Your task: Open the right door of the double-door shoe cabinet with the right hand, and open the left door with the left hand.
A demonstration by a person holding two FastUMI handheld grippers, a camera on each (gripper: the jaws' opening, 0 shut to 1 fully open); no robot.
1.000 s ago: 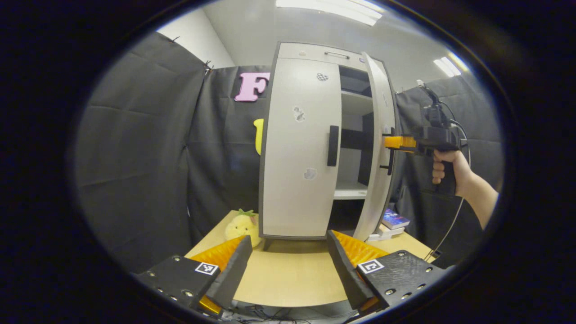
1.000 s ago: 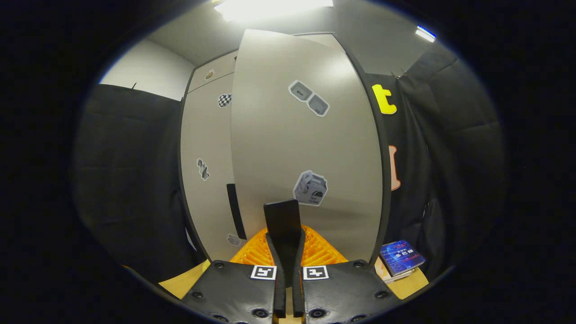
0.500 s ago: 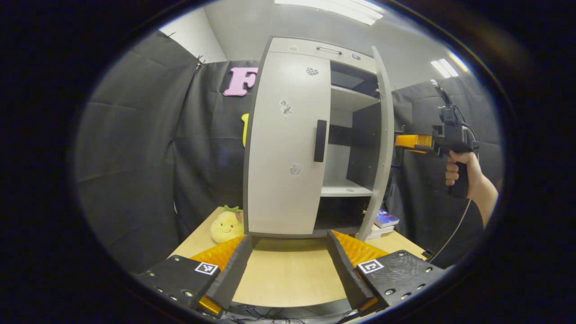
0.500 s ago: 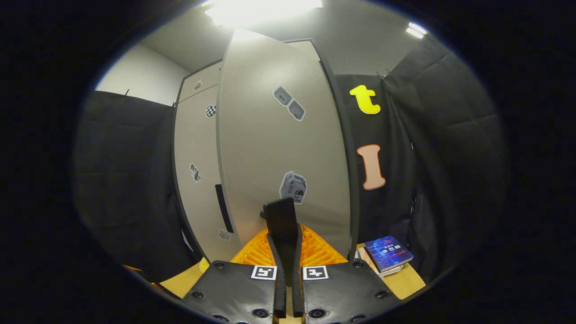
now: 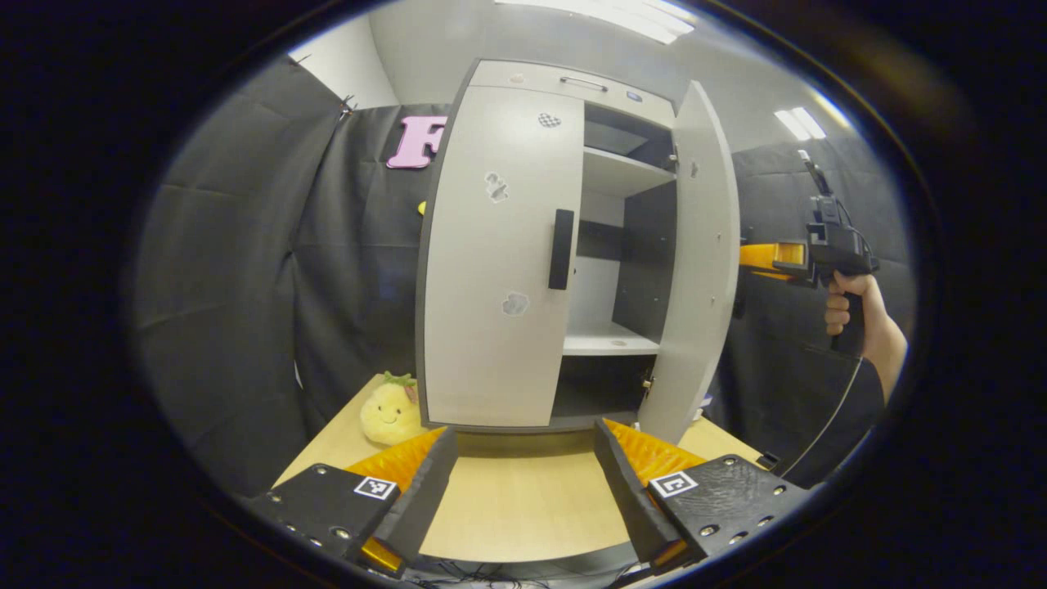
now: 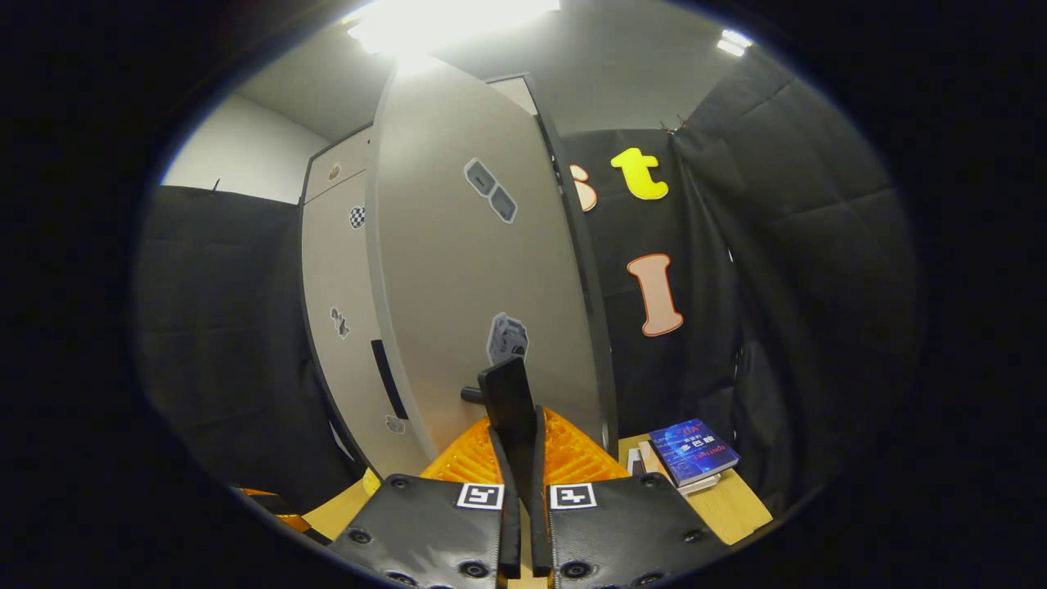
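The shoe cabinet (image 5: 523, 245) stands upright on the desk (image 5: 515, 499), and everything else is placed from it. Its right door (image 5: 695, 270) is swung wide, showing bare shelves (image 5: 609, 339) inside; its left door (image 5: 495, 254) is flat shut, with a dark upright handle (image 5: 560, 249) at its inner edge. Both doors carry small stickers, too small and blurred to read.

The right claw (image 6: 517, 446) is clenched on the right door's handle (image 6: 507, 397), both fingers pressing its sides, in front of the door's outer face. In the left gripper view that claw (image 5: 757, 255) shows past the door's far side, held by a hand (image 5: 851, 307).

The left claw (image 5: 523, 458) is released, fingers spread wide, hanging over the desk in front of the cabinet and touching nothing.

A yellow plush fruit (image 5: 391, 409) sits at the cabinet's left foot. At the cabinet's right side a book (image 6: 694, 450) with a blue cover lies on a small stack; its title is too blurred to read.
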